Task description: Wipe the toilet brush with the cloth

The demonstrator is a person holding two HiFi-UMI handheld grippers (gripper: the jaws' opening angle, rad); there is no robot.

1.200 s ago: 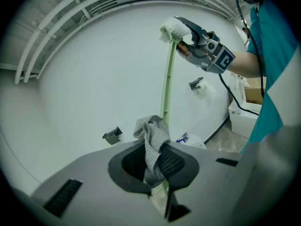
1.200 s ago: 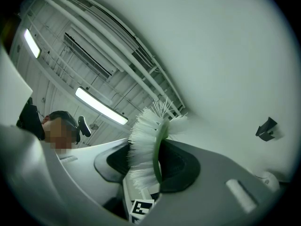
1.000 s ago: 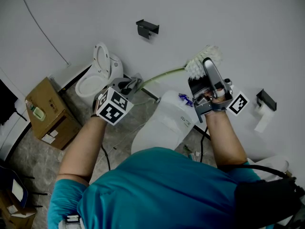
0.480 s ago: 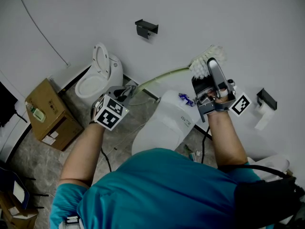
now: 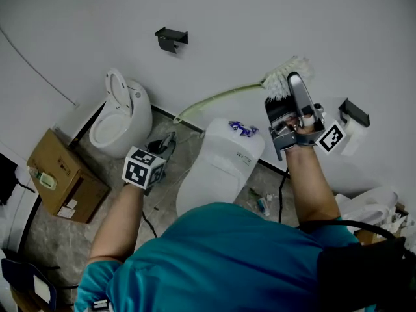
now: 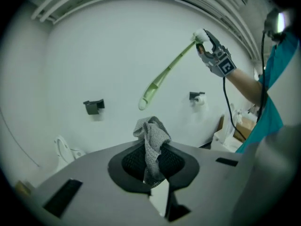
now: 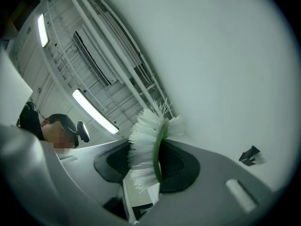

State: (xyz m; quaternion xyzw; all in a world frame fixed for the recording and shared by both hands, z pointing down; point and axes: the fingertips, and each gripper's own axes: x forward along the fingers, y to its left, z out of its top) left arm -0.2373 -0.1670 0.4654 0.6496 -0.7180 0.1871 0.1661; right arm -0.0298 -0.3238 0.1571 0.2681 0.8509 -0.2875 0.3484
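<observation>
In the right gripper view, the toilet brush (image 7: pixel 146 147) is seen clamped by its white bristle head between the partly opened jaws of the right gripper (image 7: pixel 149 168). Only the head view shows its pale green handle (image 5: pixel 218 99), which runs toward 8 o'clock along the wall with its end free. The grey cloth (image 6: pixel 151 142) is shown pinched in the closed jaws of the left gripper (image 6: pixel 151 166). In the head view the cloth cannot be made out, and that gripper is seen at 7 o'clock of the handle's end, apart from it.

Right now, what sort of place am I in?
Likely a bathroom, perhaps staged: a white toilet by the wall, what looks like a second toilet nearer, and a toilet-paper holder on the wall.
</observation>
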